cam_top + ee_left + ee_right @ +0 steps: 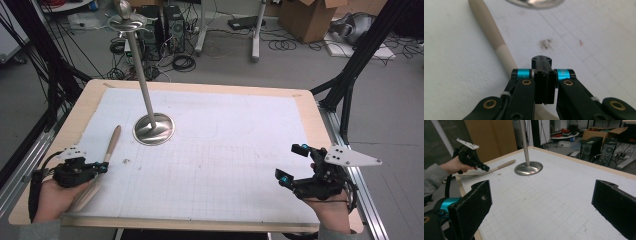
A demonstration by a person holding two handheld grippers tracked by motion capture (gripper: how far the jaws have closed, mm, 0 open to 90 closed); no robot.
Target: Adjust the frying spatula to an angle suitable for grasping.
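Pressing its jaws fully together, our left gripper [102, 167] lies over the wooden spatula [111, 145], whose handle runs ahead of it toward the steel stand [154, 128]; whether the spatula is gripped we cannot tell. Our right gripper [292, 162] gapes wide, holding nothing.

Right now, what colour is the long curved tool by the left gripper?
Pale beige tool, clearest in the left gripper view.

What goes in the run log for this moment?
left hand-held gripper: shut, beside long beige wooden shoehorn | right hand-held gripper: open, empty | round-based steel stand: upright
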